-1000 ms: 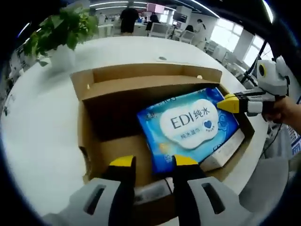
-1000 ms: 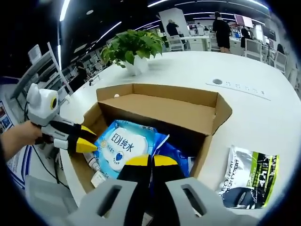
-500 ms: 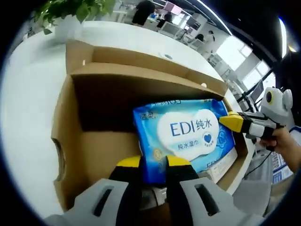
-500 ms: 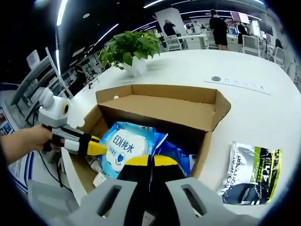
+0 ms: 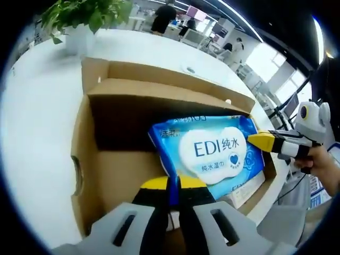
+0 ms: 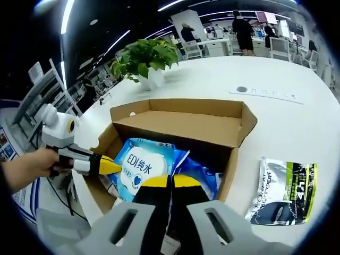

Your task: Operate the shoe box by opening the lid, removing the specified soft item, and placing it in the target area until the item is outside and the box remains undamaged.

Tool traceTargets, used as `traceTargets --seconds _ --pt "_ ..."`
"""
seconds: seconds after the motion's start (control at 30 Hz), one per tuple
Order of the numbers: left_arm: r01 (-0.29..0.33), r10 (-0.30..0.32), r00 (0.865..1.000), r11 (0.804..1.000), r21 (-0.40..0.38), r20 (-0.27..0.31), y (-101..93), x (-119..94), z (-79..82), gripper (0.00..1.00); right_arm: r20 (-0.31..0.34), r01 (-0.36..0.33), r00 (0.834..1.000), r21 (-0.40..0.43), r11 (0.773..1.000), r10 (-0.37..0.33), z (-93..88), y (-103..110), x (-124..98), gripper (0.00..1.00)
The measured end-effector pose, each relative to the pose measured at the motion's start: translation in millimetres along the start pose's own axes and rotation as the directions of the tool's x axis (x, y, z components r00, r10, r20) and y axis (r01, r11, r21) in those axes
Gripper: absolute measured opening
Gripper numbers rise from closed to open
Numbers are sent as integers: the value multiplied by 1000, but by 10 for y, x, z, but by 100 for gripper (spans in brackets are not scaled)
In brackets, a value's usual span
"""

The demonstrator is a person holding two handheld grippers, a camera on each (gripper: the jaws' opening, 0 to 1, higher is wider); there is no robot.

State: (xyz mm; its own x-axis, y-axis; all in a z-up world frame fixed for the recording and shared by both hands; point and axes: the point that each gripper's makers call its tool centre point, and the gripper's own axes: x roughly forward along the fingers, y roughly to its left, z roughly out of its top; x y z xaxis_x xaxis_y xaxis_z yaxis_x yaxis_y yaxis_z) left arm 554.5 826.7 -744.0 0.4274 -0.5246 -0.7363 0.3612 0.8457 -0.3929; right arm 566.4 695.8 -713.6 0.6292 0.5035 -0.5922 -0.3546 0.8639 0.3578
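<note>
The brown cardboard shoe box (image 5: 90,133) (image 6: 183,125) stands open on the white table, its lid flap folded back. Inside lies a soft blue wipes pack (image 5: 212,151) (image 6: 141,162) with a white "EDI" label, lying tilted. My left gripper (image 5: 172,186) is shut on the pack's near edge; in the right gripper view it (image 6: 114,167) comes in from the left, held by a hand. My right gripper (image 6: 170,181) has its jaws together at the pack's crinkled other end, and its yellow tip (image 5: 252,139) touches the pack's right edge.
A white carton (image 5: 249,186) lies under the pack in the box. A green and black pouch (image 6: 281,191) lies on the table to the right of the box. A potted plant (image 5: 79,21) (image 6: 149,56) stands beyond the box. People stand far back.
My left gripper's jaws, apart a second ago, have closed on the pack's near edge. The right gripper has stayed shut at the pack's other end. Both cameras shifted slightly.
</note>
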Motion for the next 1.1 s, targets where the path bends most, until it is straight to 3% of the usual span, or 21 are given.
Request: traceTargets --seconds 0.67,1.1 --pt "15 -17 997 1000 19 81 -254 -322 185 0 67 -24 997 26 999 22 237 86 -323 0" --pt "36 -43 989 998 52 144 -556 -446 376 1 129 -21 992 59 998 13 437 25 -665 0"
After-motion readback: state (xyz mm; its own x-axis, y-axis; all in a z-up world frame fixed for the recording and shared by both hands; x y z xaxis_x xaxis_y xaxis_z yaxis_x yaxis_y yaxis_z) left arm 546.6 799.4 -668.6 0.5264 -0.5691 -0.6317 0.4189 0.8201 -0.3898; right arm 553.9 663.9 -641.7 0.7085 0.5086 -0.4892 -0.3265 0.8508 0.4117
